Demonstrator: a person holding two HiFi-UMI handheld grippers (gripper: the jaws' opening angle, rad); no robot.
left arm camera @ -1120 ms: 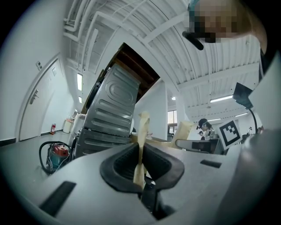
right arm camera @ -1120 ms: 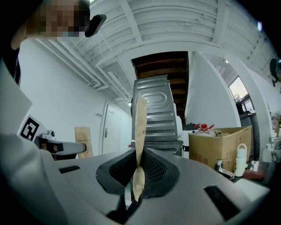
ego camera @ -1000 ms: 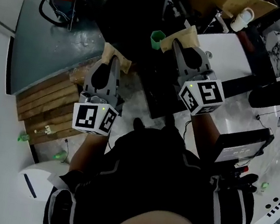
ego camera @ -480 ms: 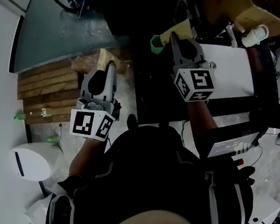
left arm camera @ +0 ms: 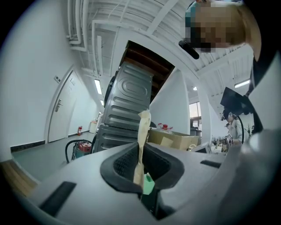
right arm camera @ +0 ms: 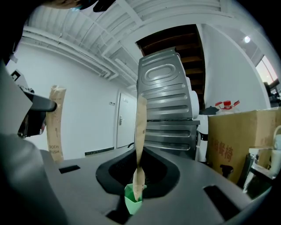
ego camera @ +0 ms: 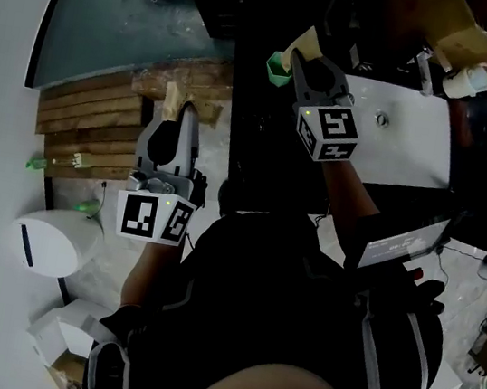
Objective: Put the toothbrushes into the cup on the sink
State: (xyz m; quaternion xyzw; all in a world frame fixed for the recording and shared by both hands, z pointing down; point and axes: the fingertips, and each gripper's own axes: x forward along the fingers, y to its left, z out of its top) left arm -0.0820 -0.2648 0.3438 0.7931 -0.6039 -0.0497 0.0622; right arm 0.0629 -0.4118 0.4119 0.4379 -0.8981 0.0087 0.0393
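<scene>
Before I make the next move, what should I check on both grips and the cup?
1. Right grip: right gripper shut on its paper-wrapped toothbrush: ok.
2. Left grip: left gripper shut on the second wrapped toothbrush: ok.
3. Target: green cup in the head view, close beside the right gripper: ok.
4. Paper-wrapped toothbrush lined up over the cup mouth: cannot tell.
5. Room inside the green cup: cannot tell, its inside is dark.
6. Left gripper well apart from the green cup: ok.

White sink top point(ego camera: 416, 148) is noted, with a drain point(ego camera: 381, 119) set in it. A green cup point(ego camera: 274, 68) is seen at its left end. A wooden pallet point(ego camera: 91, 115) is laid on the floor point(ego camera: 112, 274).
</scene>
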